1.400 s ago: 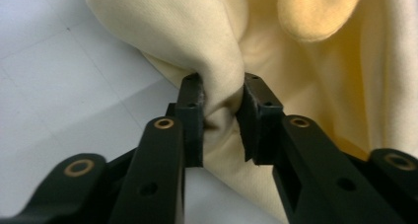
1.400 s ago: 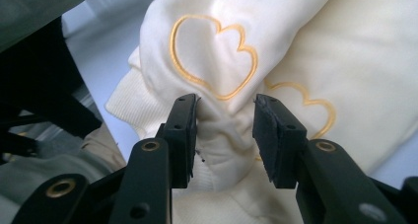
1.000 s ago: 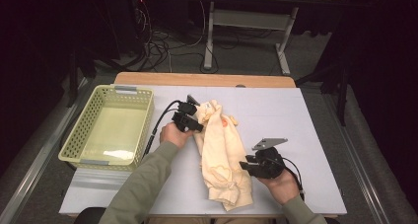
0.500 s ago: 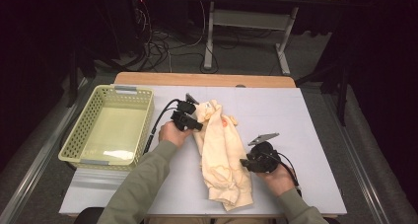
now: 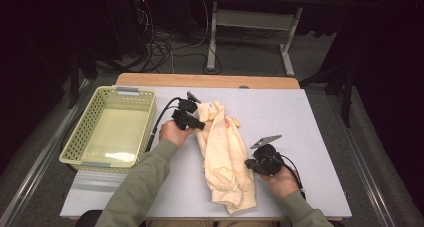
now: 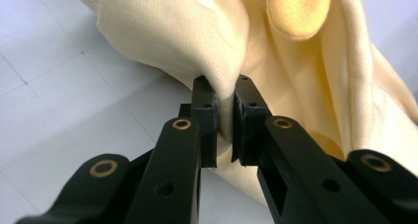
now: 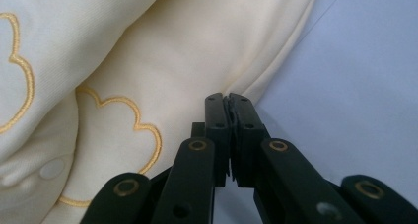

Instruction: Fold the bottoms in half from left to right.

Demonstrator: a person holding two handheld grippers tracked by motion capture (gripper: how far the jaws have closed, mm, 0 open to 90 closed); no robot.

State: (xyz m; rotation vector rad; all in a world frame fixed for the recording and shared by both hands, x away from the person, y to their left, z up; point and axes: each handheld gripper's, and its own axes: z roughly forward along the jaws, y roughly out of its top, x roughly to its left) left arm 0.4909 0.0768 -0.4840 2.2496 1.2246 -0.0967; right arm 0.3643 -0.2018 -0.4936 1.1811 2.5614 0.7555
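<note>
The cream garment (image 5: 224, 157) lies crumpled lengthwise in the middle of the worktop (image 5: 310, 137). The left gripper (image 6: 226, 113) pinches a fold at its far end. The right gripper (image 7: 230, 120) has just been closing at its near right edge, where its jaws now meet, perhaps on thin fabric. There is open room to the right; the basket (image 5: 80, 142) stands left.

table (image 5: 310, 137): bare sheet right of and beyond the right gripper (image 5: 250, 163), open to pass. cloth (image 5: 222, 152): heaped between both sets of fingers, blocks the middle. basket (image 5: 80, 137): left of the left gripper (image 5: 200, 123), walls bar that side.
</note>
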